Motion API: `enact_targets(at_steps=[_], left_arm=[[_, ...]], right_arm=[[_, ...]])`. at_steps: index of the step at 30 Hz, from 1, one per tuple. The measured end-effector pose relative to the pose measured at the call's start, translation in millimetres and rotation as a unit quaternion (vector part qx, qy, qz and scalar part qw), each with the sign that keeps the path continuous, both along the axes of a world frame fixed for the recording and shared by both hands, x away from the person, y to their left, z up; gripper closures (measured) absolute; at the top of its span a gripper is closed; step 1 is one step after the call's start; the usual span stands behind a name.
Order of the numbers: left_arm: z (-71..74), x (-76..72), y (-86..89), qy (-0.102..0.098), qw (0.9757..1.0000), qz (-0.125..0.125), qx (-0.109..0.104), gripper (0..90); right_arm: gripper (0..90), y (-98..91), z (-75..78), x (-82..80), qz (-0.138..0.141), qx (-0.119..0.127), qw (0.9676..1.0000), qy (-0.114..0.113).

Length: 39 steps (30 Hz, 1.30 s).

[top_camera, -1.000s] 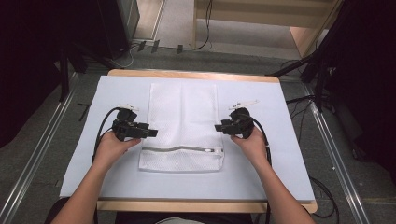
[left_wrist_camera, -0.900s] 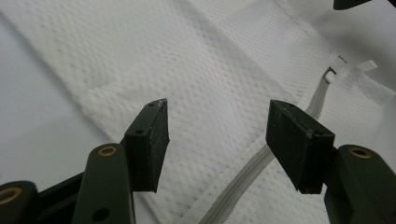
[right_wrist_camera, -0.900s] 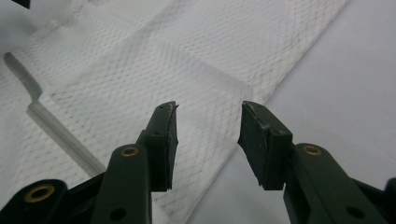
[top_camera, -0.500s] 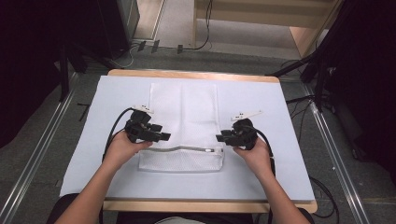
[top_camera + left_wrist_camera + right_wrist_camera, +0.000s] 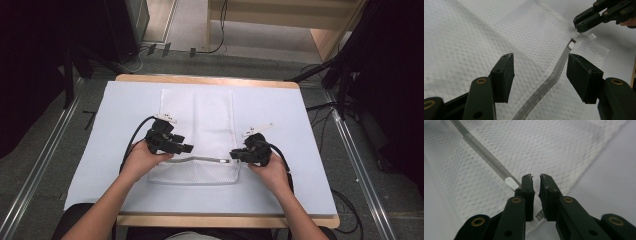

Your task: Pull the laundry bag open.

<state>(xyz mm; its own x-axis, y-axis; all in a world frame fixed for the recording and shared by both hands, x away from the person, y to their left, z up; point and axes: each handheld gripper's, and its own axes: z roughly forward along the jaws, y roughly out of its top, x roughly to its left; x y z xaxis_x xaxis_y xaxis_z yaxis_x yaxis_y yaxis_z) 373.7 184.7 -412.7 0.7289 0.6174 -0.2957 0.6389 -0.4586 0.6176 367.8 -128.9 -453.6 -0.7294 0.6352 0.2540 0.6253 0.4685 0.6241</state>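
Here, white mesh bag (image 5: 197,130) bearing no readable label, left gripper (image 5: 540,75) fingers wide over zipper (image 5: 554,75), right gripper (image 5: 536,185) fingers pinching bag's corner.

Wooden table (image 5: 210,80) on grey floor (image 5: 45,150)

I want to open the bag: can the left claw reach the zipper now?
Probably yes: the left claw is open astride the zipper of the mesh bag, with nothing between.

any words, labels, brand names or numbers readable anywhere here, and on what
None can be read.
Mesh laundry bag: plain white, no print; a small white tab at the zipper end shows no readable lettering.
Left gripper and right gripper: black, no markings visible.
Table cover: blank.
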Motion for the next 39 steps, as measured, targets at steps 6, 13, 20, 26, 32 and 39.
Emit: enact_targets(at_steps=[6, 13, 20, 26, 32, 39], left_arm=[[-2.3, -2.6, -13.7, -0.011, 0.9997, -0.018, 0.009, 40.5], [-5.3, -4.0, -29.3, -0.015, 0.9994, -0.031, 0.002, 41.4], [-10.0, -5.2, -43.1, -0.018, 0.999, -0.04, 0.007, 42.7], [-14.3, -7.4, -54.0, -0.016, 0.9984, -0.052, 0.015, 46.6], [-18.5, -8.5, -65.6, -0.013, 0.9982, -0.058, 0.006, 60.3], [-25.6, -5.2, -79.2, 0.007, 0.9972, -0.075, 0.006, 73.7]], right_arm=[[88.3, 2.8, -7.5, -1.9, 0.01, -0.009, 0.9998, 0.013], [89.6, 2.0, -11.4, -4.8, 0.019, -0.018, 0.9996, -0.003], [90.0, -0.6, -13.5, -3.1, 0.032, -0.009, 0.9994, -0.007], [90.0, 1.5, -12.7, -5.4, 0.043, -0.023, 0.9985, -0.025], [90.0, -2.0, -15.4, -5.2, 0.038, -0.005, 0.999, -0.021], [89.3, -3.0, -17.6, -12.4, 0.021, 0.004, 0.9993, -0.031]])
